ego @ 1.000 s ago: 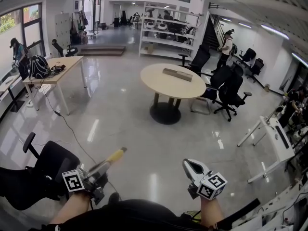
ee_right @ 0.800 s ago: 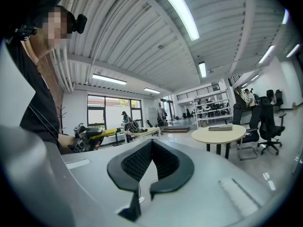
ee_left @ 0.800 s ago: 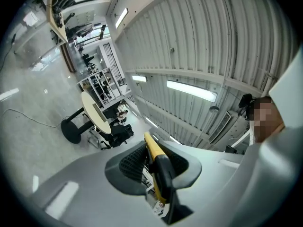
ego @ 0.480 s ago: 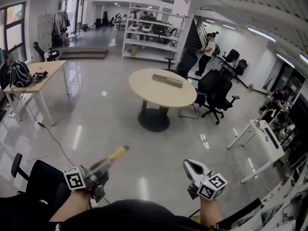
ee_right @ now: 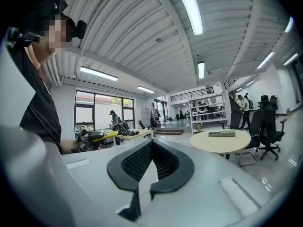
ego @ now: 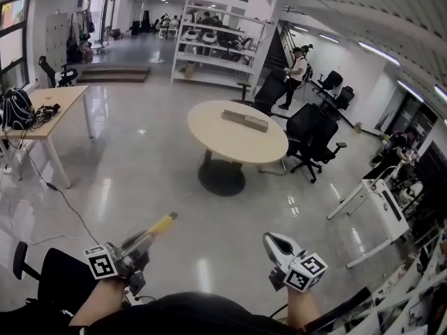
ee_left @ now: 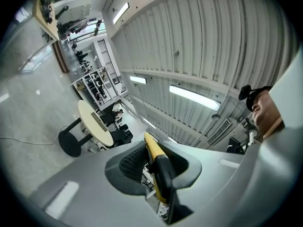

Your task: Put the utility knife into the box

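My left gripper [ego: 137, 245] is shut on a yellow and grey utility knife [ego: 155, 230], whose tip points up and forward over the floor. In the left gripper view the knife [ee_left: 153, 152] sits edge-on between the two black pads. My right gripper [ego: 268, 237] is shut with nothing in it; in its own view its pads [ee_right: 163, 162] meet at the tips. A long flat box [ego: 245, 120] lies on the round beige table [ego: 209, 132] well ahead, far from both grippers. From the right gripper view the box [ee_right: 221, 133] shows on the table [ee_right: 222, 143].
Glossy floor lies between me and the table. Black office chairs [ego: 313, 135] stand to the table's right, a wooden desk [ego: 50, 110] with a bag at left, a black chair [ego: 56, 279] by my left arm. White desks [ego: 380, 208] at right. A person [ego: 297, 68] stands by the far shelves.
The view has turned and advanced a little: the wooden desk slid left, the round table shifted slightly left. Both grippers hold the same pose, the knife still in the left one.
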A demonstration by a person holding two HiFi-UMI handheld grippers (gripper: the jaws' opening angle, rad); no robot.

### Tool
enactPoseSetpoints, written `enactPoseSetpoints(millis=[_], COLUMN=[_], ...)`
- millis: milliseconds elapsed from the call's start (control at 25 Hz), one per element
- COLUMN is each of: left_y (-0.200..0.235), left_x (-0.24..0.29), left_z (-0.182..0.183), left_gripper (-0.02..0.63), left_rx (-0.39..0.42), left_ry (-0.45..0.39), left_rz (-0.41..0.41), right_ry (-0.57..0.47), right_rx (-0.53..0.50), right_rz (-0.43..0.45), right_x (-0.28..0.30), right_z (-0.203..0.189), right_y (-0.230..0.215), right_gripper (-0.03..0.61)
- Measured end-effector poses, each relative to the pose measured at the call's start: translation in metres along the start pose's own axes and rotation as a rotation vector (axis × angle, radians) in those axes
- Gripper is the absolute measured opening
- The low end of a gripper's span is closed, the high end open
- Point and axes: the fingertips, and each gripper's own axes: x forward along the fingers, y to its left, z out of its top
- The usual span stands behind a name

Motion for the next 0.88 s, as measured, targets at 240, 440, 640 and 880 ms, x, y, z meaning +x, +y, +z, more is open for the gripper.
enactPoseSetpoints(millis=[240,440,640,880], left_y=[0.024,0.026,0.019,0.007], left_x=[0.032,0.084,0.154,0.252], left_z=[0.002,-0.007,-0.023,-0.055], left_gripper=[0.072,0.074,0.074,0.074], left_rx=[-0.015,0.036,0.069,0.017], left_ry=[0.01,-0.003,-0.058,-0.078], left_rz=[0.028,0.061,0.11,0.092], right_ry=[0.006,-0.022,-0.038,-0.058], right_rx=[0.027,0.043,0.032,0.026], right_rz=[-0.006,0.041,0.1,0.111], right_x=[0.013,0.017,0.012,-0.02], right_z=[-0.001,-0.002,0.013,0.025], right_y=[-0.042,-0.107,-0.189,-0.282], right_gripper=[0.014,0.014,0.014,0.014])
